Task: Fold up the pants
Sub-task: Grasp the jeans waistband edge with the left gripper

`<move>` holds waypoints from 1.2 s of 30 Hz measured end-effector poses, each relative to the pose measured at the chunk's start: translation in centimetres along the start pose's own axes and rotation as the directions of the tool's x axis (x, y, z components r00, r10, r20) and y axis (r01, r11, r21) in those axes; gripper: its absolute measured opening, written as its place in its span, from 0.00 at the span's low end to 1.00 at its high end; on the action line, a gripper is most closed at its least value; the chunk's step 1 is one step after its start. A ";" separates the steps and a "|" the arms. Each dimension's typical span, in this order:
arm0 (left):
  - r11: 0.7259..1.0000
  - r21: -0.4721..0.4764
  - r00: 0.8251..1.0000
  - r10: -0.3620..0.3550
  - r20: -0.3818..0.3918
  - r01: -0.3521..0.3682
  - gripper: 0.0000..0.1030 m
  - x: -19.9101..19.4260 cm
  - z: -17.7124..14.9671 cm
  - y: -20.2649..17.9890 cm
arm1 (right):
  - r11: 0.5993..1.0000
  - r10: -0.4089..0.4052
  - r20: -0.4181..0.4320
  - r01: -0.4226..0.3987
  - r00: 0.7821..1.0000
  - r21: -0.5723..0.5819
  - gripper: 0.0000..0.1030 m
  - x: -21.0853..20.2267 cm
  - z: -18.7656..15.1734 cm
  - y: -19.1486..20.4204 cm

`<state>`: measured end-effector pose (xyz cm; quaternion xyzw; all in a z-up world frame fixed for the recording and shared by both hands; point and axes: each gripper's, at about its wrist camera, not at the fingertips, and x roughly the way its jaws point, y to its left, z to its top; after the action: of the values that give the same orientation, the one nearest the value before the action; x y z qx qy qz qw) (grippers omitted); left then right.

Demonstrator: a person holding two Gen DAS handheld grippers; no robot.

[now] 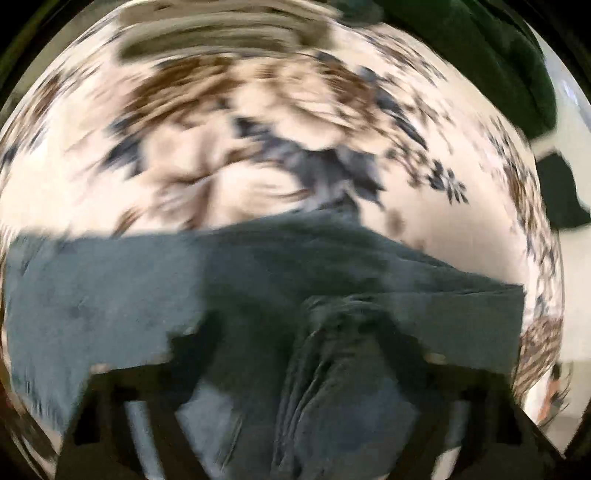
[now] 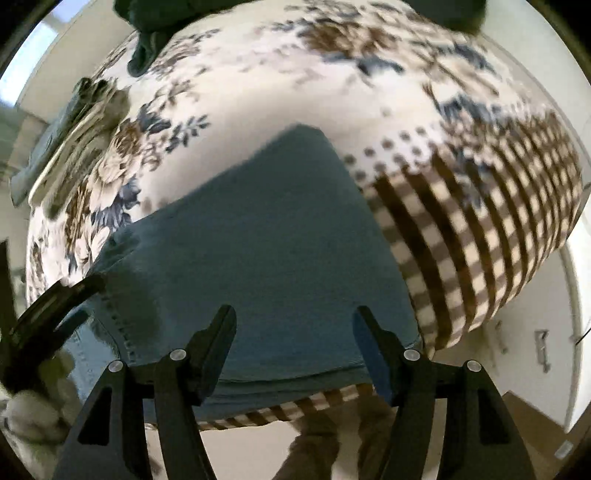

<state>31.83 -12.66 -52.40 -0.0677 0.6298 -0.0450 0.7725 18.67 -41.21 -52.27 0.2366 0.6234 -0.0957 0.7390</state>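
The blue jeans (image 2: 258, 258) lie spread on a bed covered by a floral and checked sheet (image 2: 258, 92), reaching its near edge. The right gripper (image 2: 293, 325) hovers over the denim with its fingers wide apart and nothing between them. The left wrist view is heavily blurred: the left gripper (image 1: 317, 332) shows only as dark shapes, a bunched ridge of denim sits between its fingers, and whether they pinch it cannot be told. A dark green cloth (image 2: 147, 22) lies at the bed's far edge, cut off.

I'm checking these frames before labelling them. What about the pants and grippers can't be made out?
- Left wrist view: motion blur hides whether the left gripper pinches the pants.
- Right wrist view: the right gripper and the bottom edge hide the pants' near hem.
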 end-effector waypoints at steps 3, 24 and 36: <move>0.998 0.059 1.000 0.012 0.002 -0.012 0.22 1.0 0.0 -0.8 | 1.000 0.017 -0.029 -0.017 0.999 -0.010 0.65 1.3 0.0 -0.3; 1.000 -0.022 1.000 -0.002 0.025 0.003 0.23 -0.8 -2.4 1.0 | 0.938 -0.135 -0.186 0.065 0.973 -0.340 0.58 7.0 -5.3 8.7; 0.998 -0.029 0.994 0.045 -0.097 -0.048 0.36 0.3 -9.6 0.2 | 0.959 -0.168 -0.201 0.113 0.965 -0.261 0.58 7.5 -3.3 8.2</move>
<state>22.48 -13.00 -54.58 -0.0630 0.6681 -0.0205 0.7411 20.90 -31.44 -57.97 0.1067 0.7243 -0.0428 0.6799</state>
